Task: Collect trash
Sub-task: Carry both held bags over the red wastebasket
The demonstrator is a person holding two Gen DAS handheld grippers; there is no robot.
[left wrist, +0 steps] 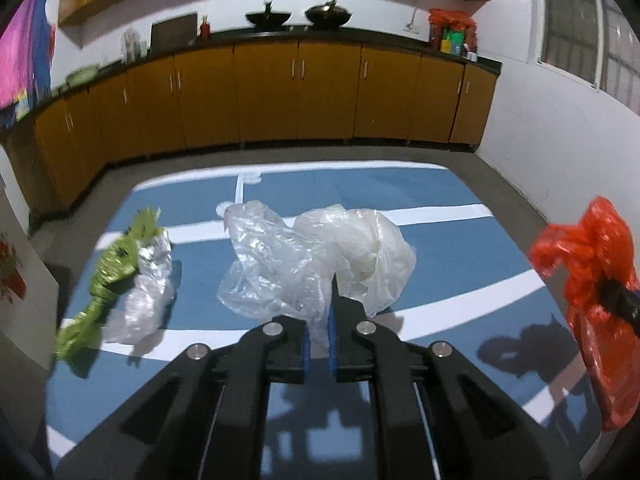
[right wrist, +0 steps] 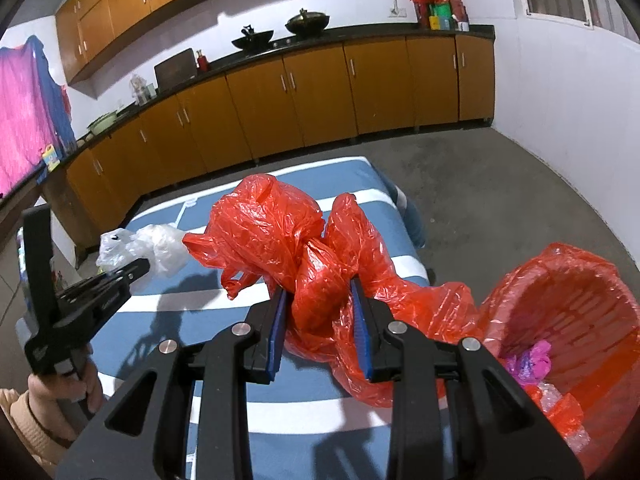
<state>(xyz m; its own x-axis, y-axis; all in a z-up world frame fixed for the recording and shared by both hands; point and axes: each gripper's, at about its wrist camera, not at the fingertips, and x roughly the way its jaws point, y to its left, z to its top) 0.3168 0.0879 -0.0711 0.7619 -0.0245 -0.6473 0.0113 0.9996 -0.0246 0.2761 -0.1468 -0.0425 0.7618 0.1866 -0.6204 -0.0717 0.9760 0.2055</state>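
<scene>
Clamping crinkled clear plastic bag (left wrist: 320, 256) in left gripper (left wrist: 318, 320) jaws, right gripper (right wrist: 320, 312) jaws pinching crumpled red bag (right wrist: 280, 224)

White walls (right wrist: 540, 92) enclose a grey concrete floor (right wrist: 480, 184). Orange-brown base cabinets (left wrist: 280, 96) under a dark counter (left wrist: 360, 34) line the back and left sides, with wall cupboards (right wrist: 120, 4) above. A window (left wrist: 580, 24) sits at the right.
</scene>
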